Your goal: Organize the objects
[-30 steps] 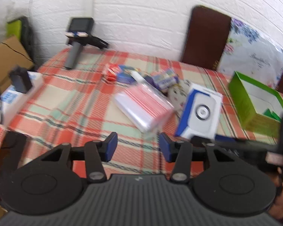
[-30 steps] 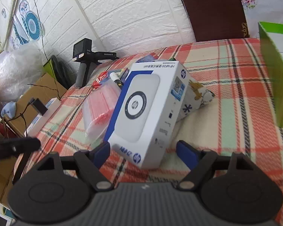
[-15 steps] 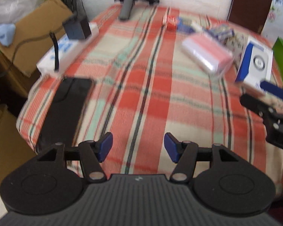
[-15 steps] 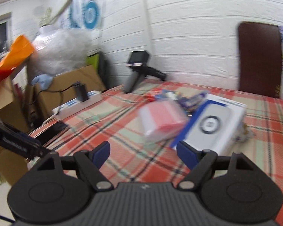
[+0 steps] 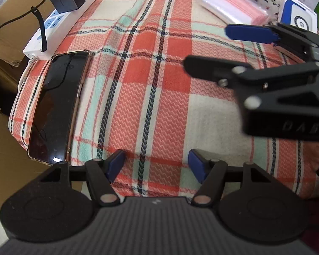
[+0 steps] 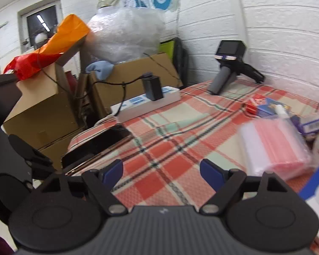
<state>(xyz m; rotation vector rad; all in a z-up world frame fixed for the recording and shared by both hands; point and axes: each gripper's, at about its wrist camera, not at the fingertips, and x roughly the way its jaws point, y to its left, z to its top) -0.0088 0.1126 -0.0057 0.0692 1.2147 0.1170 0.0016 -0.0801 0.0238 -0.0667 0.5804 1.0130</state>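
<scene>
Bright even light; fisheye bending at edges; right view motion-blurred.

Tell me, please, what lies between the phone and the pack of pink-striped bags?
Only bare checked tablecloth separates the phone from the bag pack, per the left wrist view.

Phone at table edge — power strip behind.

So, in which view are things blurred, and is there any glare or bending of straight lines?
Right wrist view: the pink bag stack and the white box are smeared by motion. Left wrist view: mostly sharp; the phone screen shows reflections, and the plaid tablecloth stripes bow outward from fisheye distortion.
</scene>
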